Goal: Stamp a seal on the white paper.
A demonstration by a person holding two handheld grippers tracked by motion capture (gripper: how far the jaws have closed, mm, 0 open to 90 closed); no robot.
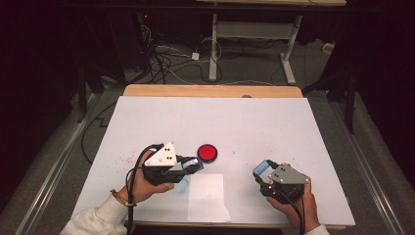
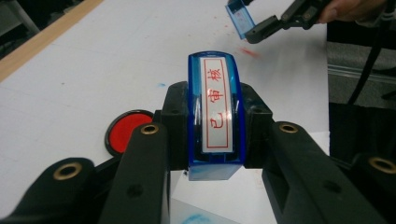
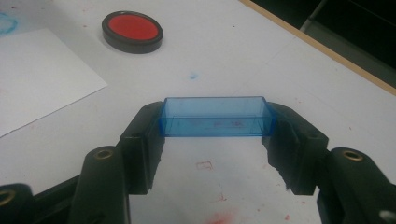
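Observation:
A blue stamp (image 2: pixel 215 114) with a white label of red characters is clamped between the jaws of my left gripper (image 2: pixel 212 135), held just above the table. In the high view my left gripper (image 1: pixel 195 165) with the stamp (image 1: pixel 192 164) sits left of centre, close to the round red ink pad (image 1: pixel 207 152). The ink pad (image 2: pixel 125 132) lies beside the left jaw. My right gripper (image 3: pixel 215 125) is shut on the stamp's clear blue cap (image 3: pixel 215 116), gripping it by its ends. That cap (image 1: pixel 262 167) and right gripper (image 1: pixel 263 171) are at the front right.
A white sheet of paper (image 1: pixel 207 197) lies at the front edge between both hands, and the ink pad (image 3: pixel 132 30) lies beyond its corner (image 3: pixel 42 74). Red and blue ink smudges (image 1: pixel 126 158) mark the white table (image 1: pixel 220 117). Cables and desk legs stand on the floor behind.

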